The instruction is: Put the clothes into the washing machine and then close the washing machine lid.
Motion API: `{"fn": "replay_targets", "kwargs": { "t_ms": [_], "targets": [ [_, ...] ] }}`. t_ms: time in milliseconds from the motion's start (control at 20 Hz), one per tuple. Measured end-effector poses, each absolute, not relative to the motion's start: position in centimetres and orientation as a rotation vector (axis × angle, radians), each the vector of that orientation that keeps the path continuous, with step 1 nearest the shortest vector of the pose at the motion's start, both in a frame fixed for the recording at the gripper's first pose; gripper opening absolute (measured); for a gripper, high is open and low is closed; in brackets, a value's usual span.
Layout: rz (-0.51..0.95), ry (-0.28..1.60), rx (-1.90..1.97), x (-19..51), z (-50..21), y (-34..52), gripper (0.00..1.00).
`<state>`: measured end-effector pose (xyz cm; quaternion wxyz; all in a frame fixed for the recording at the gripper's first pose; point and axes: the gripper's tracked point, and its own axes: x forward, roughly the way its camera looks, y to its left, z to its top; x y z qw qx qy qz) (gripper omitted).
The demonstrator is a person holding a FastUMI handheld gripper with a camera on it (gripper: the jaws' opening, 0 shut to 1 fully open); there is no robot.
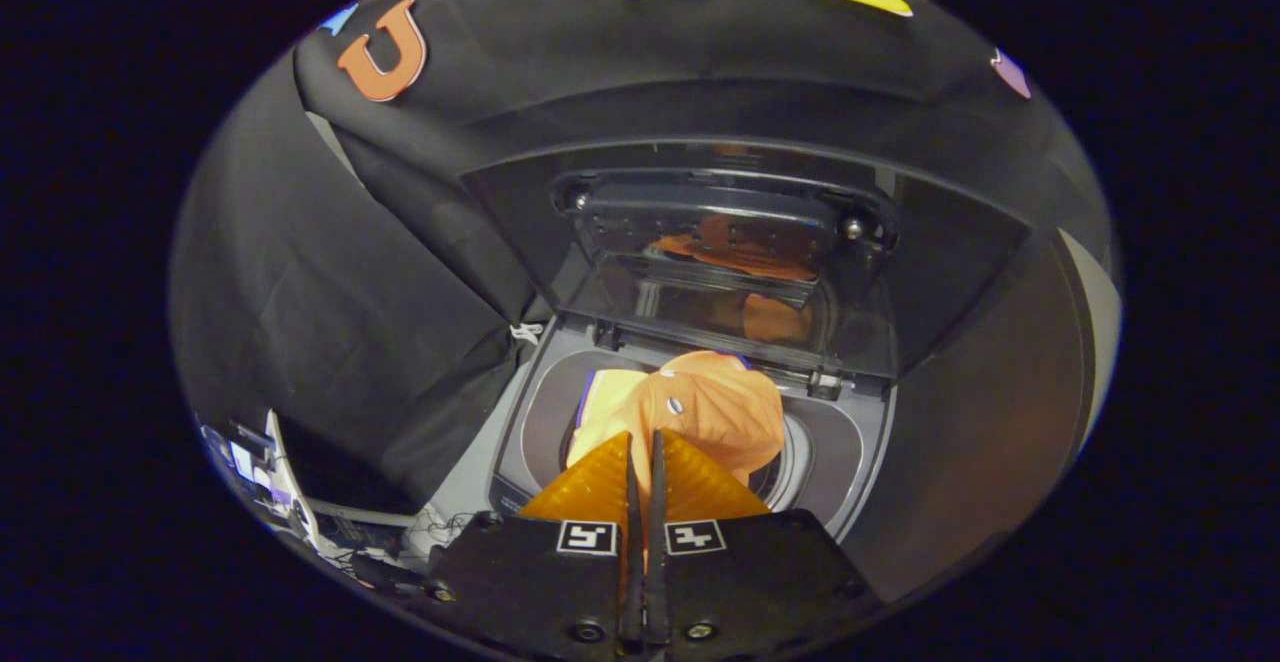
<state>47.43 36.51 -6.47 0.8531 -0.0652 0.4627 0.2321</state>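
Tool [643, 447] fingers pressed together, pinching orange garment [715, 412] at its near edge, garment bunched over open drum mouth of top-loading washing machine [850, 462] just ahead, transparent lid [720, 272] standing raised beyond, garment reflected in it

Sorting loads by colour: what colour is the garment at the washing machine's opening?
Orange garment, gripper view, in the shut gripper.
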Motion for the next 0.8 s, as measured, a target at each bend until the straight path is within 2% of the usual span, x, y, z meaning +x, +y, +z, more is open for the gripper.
{"fn": "replay_targets", "kwargs": {
  "t_ms": [800],
  "targets": [
    [0.391,1.067,-0.14,49.9,-14.9,37.0,0.05]
  ]
}}
